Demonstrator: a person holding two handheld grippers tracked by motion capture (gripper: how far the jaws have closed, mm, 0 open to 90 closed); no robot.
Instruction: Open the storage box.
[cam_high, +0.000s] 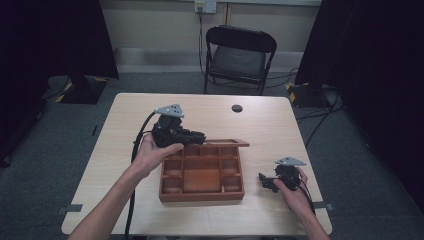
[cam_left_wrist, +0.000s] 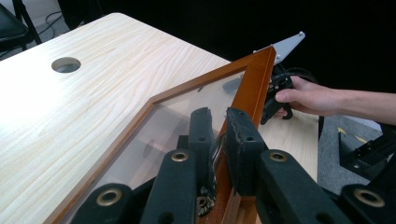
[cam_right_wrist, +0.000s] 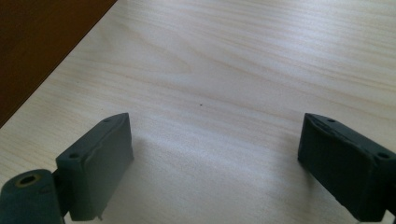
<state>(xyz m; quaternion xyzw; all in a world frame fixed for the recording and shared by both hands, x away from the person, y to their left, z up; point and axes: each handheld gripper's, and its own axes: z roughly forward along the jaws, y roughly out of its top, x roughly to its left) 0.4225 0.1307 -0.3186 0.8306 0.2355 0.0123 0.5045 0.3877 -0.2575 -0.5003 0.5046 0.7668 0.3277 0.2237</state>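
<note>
A brown wooden box (cam_high: 200, 196) with several compartments sits in the middle of the table. Its glass lid (cam_high: 227, 143) in a wooden frame stands lifted along the far side. My left gripper (cam_high: 199, 138) is shut on that frame, and in the left gripper view the jaws (cam_left_wrist: 219, 140) pinch the lid frame (cam_left_wrist: 254, 79) from both sides. My right gripper (cam_high: 265, 181) rests low on the table to the right of the box, jaws open. In the right gripper view it (cam_right_wrist: 215, 158) has only bare tabletop between its pads, with the box wall (cam_right_wrist: 37, 42) at the upper left.
The light wooden table (cam_high: 125, 130) has a round cable hole (cam_high: 237, 108) near its far edge. A black folding chair (cam_high: 239, 55) stands behind the table. Cables trail from both grippers, and dark curtains flank the room.
</note>
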